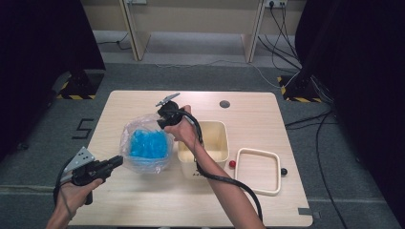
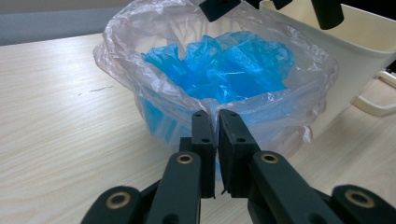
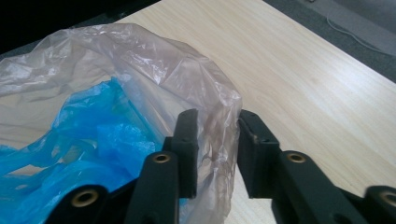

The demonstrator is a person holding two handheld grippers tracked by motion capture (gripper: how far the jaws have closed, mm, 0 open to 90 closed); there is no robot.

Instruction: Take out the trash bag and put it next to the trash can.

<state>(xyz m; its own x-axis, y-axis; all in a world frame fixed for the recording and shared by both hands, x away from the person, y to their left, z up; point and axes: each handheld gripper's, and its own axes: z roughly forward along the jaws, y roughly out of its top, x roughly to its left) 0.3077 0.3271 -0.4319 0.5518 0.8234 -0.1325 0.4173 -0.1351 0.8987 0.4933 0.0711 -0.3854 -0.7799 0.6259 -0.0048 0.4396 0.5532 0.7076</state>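
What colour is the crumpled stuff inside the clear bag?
Bright blue. The crumpled plastic sits inside the clear bag, and it shows best in the left gripper view.

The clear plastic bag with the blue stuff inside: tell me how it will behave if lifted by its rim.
The clear plastic bag is thin and crinkled, so probably floppy and light. Its rim sags between the right gripper jaws, so it may slip out. The blue plastic would likely shift.

You have a clear, faintly pinkish plastic bag (image 1: pixel 143 138) with crumpled bright blue plastic (image 1: pixel 148 143) inside, on a pale wood-grain table (image 1: pixel 143 200). Beside it: a cream bin (image 1: pixel 210 143), a cream tray (image 1: pixel 258 171), a red ball (image 1: pixel 232 164), a black ball (image 1: pixel 283 171).
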